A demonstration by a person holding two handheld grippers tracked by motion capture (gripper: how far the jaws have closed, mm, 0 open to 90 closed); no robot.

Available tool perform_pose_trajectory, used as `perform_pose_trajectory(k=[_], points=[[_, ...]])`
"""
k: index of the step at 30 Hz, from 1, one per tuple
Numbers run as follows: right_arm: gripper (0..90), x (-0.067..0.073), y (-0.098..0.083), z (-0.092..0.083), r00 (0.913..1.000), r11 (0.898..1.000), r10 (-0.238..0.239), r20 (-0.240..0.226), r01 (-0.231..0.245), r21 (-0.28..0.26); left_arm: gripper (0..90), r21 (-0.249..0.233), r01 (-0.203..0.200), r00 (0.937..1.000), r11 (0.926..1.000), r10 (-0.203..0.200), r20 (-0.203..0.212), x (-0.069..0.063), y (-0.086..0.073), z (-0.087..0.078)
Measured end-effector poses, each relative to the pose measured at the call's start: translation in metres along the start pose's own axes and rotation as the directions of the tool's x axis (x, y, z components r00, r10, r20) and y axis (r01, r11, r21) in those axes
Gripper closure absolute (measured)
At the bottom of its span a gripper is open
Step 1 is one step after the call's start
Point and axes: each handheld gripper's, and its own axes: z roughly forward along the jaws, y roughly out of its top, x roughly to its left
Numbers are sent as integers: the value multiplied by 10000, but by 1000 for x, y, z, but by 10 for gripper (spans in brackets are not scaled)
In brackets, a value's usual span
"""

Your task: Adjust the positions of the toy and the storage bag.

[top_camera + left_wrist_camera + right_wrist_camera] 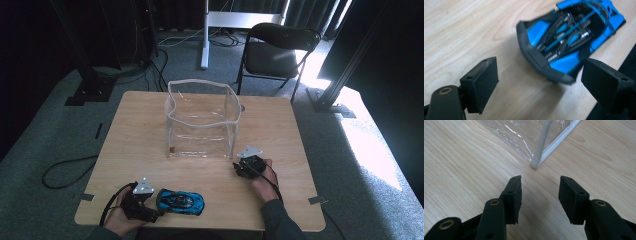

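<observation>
I am only at the start. My left hand-held gripper [539,82] stands open around the tail of the blue toy car [180,201], lower left on the desk [135,145], not gripped yet. My right hand-held gripper [540,195] waits open and empty (beside the clear bag [200,120]).

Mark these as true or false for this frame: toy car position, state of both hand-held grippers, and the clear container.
1. The blue toy car lies inside the clear container. False: it lies on the table, near the front edge.
2. The left hand-held gripper is open, with the car's rear end between its jaws but not clamped. True.
3. The right hand-held gripper holds a corner of the container. False: its jaws are open and empty, pointing at that corner.
4. The container stands upright with an open top. True.
5. A second car sits by the right hand-held gripper. False: bare table there.
</observation>
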Motion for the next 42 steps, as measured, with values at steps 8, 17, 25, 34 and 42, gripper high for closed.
perform_pose_trajectory(k=[8,17,25,34,42], points=[[526,1,0,0,10000,10000,12,53,-11,-16,144,187,29,9998,9998,-26,-189,1,-2,4],[524,0,-2,0,10000,10000,64,59,-64,-38,145,299,-188,9970,9994,210,-751,0,0,6],[523,1,-2,0,10000,10000,30,57,-30,-23,145,366,-133,9863,9992,191,-1640,10,19,21],[517,2,-3,0,10000,10000,-2,21,2,-21,215,-142,277,9777,9995,-301,-2077,26,63,51],[516,2,-4,-1,10000,10000,-10,35,10,-47,358,-687,165,9789,9975,-301,-2023,22,95,77]])
